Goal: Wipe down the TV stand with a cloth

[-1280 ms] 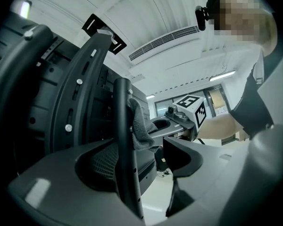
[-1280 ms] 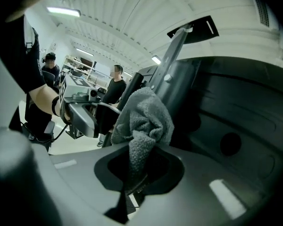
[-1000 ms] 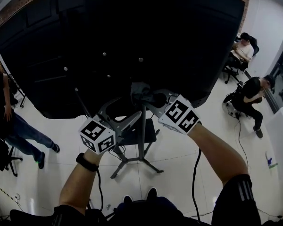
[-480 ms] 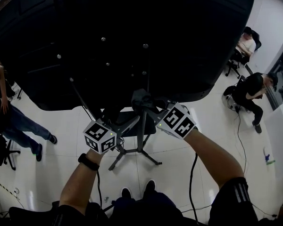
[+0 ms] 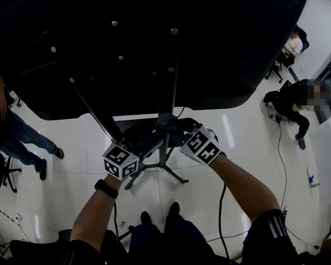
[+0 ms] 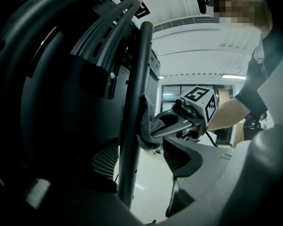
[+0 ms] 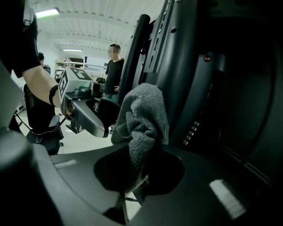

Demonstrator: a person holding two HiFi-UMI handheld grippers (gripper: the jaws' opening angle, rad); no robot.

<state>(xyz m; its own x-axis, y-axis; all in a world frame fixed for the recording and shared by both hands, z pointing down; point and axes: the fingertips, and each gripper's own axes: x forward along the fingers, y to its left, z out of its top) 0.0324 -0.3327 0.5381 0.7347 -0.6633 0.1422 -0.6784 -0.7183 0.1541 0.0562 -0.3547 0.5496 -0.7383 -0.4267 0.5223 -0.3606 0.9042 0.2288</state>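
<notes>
Two grippers meet at the single upright pole (image 6: pixel 132 126) of the TV stand. The right gripper (image 5: pixel 175 128) has its jaws clamped on the one grey cloth (image 7: pixel 144 112), which is bunched and pressed against the pole's side. The left gripper (image 5: pixel 138 144) has its jaws apart with the pole between them, and a gap shows at one jaw. The black TV (image 5: pixel 154 37) hangs close overhead, its lower edge just above both grippers. White floor (image 5: pixel 60 203) lies open around the stand's splayed legs (image 5: pixel 174 175).
</notes>
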